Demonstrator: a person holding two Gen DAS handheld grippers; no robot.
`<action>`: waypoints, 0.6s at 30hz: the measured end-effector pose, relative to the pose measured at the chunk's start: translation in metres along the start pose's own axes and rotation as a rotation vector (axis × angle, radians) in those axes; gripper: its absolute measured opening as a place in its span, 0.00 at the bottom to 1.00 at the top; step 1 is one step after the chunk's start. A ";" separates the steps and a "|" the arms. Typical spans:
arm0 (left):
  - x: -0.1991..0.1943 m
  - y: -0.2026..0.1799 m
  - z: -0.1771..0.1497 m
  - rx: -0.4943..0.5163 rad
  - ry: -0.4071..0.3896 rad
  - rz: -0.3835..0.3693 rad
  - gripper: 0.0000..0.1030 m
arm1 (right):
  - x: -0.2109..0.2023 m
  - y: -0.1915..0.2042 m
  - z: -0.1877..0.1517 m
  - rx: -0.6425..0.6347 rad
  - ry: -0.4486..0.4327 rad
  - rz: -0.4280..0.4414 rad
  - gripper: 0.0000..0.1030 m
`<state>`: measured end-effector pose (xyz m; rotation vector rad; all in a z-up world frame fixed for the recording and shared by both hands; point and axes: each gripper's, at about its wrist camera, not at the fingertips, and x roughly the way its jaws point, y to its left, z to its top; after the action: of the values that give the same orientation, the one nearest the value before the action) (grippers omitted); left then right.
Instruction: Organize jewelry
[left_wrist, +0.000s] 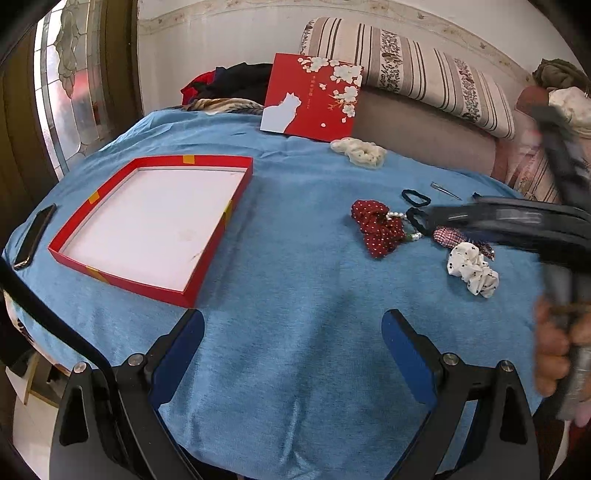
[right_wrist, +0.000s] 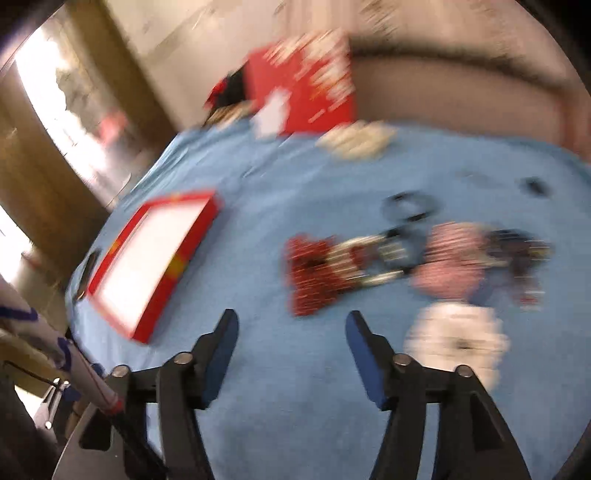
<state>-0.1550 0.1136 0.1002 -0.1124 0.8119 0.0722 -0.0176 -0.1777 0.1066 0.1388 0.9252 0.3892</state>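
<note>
Left gripper (left_wrist: 291, 350) parked over bare blue cloth (left_wrist: 295, 280), jaws wide, nothing between them. Right gripper (right_wrist: 291, 350) also spread, nothing between the pads, only cloth under the gap; right-wrist view badly smeared by motion blur. Open red box tray (left_wrist: 147, 229) ahead-left of the left jaws, white floor bare, no pieces in it yet. Pile to sort sits ahead-right of the left jaws: red dotted scrunchie (left_wrist: 376, 227) touching a pearl bracelet (left_wrist: 413, 236), black hair ties (left_wrist: 415, 197) just beyond, checked scrunchie (left_wrist: 447, 236) partly hidden behind the right tool, white dotted scrunchie (left_wrist: 472, 271) nearest. From the right jaws: red scrunchie just ahead, white one just right of the right-hand pad. Cream scrunchie (left_wrist: 358, 151) and thin metal clip (left_wrist: 445, 190) well apart from the heap, further out. Risks, judged only: items overlap, so a pinch on the red scrunchie likely drags the bracelet or a tie along; soft cloth could bunch into the pads on a low grab; flat clip hard to nip off fabric; fast swing means poor aim; phone (left_wrist: 35, 236) beside the tray's far-left edge could get knocked on a drop-off. Box lid (left_wrist: 314, 96) propped beyond, white cat and blossoms, small gold characters too small to read. No other legible text.
</note>
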 end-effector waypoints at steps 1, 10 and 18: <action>0.001 -0.001 0.000 0.001 0.004 -0.003 0.93 | -0.009 -0.010 -0.003 0.001 -0.029 -0.071 0.67; -0.004 -0.018 -0.003 0.020 0.034 -0.032 0.93 | 0.034 -0.100 -0.034 0.200 0.133 -0.226 0.35; -0.005 -0.014 0.000 0.012 0.049 -0.003 0.93 | 0.012 -0.084 -0.065 0.184 0.133 -0.144 0.40</action>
<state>-0.1575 0.0999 0.1048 -0.1048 0.8607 0.0622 -0.0407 -0.2539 0.0352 0.2151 1.0957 0.1810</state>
